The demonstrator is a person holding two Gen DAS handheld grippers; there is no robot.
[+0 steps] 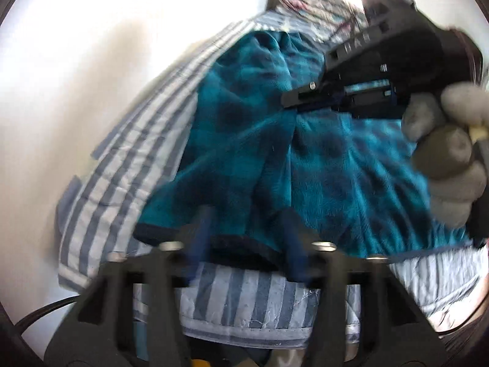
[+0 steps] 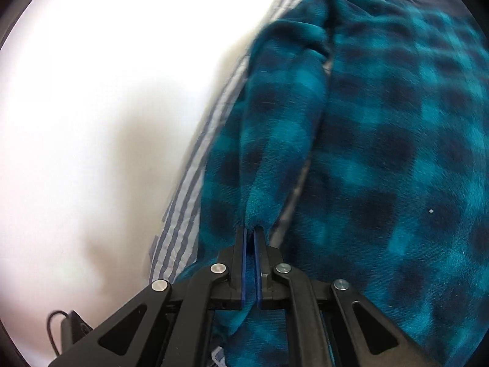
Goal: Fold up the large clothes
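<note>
A teal and dark blue plaid fleece garment (image 1: 275, 140) lies spread on a blue and white striped bedsheet (image 1: 122, 159). My left gripper (image 1: 247, 223) is open, its blue-padded fingers (image 1: 203, 229) spread over the garment's dark hem edge. My right gripper (image 2: 250, 232) is shut on a raised fold of the fleece garment (image 2: 281, 122). In the left wrist view the right gripper (image 1: 293, 99) reaches in from the upper right, held by a grey-gloved hand (image 1: 449, 159), pinching the fabric.
A white wall (image 1: 76, 76) runs along the left of the bed. Patterned bedding (image 1: 308, 0) lies at the far end. A black cable (image 2: 55, 327) lies at the lower left.
</note>
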